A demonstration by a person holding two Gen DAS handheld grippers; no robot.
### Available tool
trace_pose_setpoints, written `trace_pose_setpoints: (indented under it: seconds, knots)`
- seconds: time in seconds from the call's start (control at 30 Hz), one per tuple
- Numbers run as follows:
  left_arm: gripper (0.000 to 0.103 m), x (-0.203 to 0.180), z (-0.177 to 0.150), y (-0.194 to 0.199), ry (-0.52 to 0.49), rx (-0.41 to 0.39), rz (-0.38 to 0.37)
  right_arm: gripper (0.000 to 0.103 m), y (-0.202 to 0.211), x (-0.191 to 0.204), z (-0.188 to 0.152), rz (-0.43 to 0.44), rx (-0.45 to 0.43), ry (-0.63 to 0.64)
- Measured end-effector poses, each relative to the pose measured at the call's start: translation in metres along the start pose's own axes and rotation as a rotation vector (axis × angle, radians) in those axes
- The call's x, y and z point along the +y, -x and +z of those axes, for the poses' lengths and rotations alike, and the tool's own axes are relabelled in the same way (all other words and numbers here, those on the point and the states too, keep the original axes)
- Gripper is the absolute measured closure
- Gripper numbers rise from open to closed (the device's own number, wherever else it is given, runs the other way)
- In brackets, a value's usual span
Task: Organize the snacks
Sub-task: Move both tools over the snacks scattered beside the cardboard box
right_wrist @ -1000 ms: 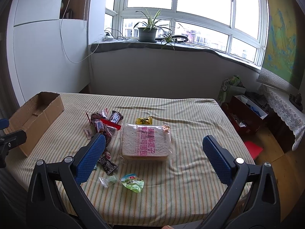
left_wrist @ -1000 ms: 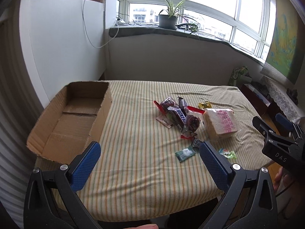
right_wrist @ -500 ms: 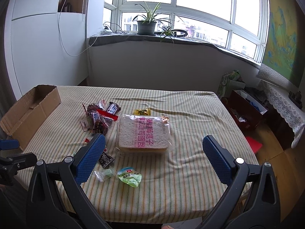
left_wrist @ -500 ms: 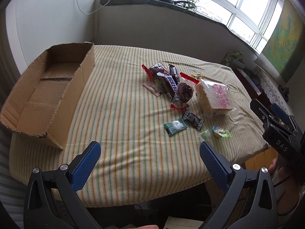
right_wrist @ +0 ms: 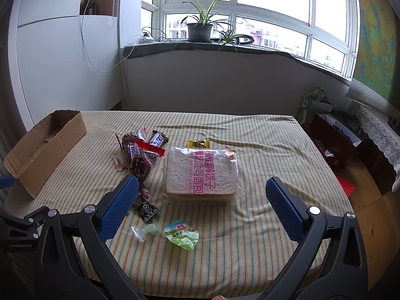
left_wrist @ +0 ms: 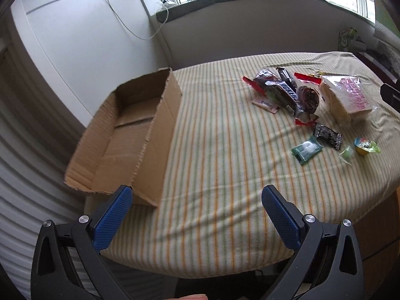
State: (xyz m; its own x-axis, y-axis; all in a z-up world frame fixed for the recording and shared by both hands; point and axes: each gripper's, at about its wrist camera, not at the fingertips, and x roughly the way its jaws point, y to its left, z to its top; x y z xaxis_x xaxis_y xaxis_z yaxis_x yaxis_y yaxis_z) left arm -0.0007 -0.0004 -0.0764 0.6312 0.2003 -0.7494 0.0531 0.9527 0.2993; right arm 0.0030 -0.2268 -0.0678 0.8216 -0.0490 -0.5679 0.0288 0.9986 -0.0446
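Striped tablecloth (right_wrist: 262,135), cardboard box (left_wrist: 130,135), window (right_wrist: 250,5)

A home: potted plant (right_wrist: 200,28) on windowsill, cloth-covered table (right_wrist: 262,137).

Over the last second the left gripper (left_wrist: 197,212) has swung toward the open brown cardboard box (left_wrist: 130,135), which now lies just ahead of its left blue finger pad (left_wrist: 112,221), while the pile of wrapped snacks (left_wrist: 287,95) has slid away to its far right.
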Motion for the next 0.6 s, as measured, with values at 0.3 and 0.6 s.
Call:
trace_pose_setpoints:
  seconds: [0.3, 0.6]
  knots:
    - [0.000, -0.021, 0.012, 0.024, -0.116, -0.039, 0.126, 0.000, -0.008, -0.018, -0.005, 0.040, -0.019, -0.052]
    - [0.000, -0.035, 0.021, 0.036, -0.164, -0.075, 0.222, 0.000, -0.005, -0.037, -0.011, 0.054, -0.038, -0.105]
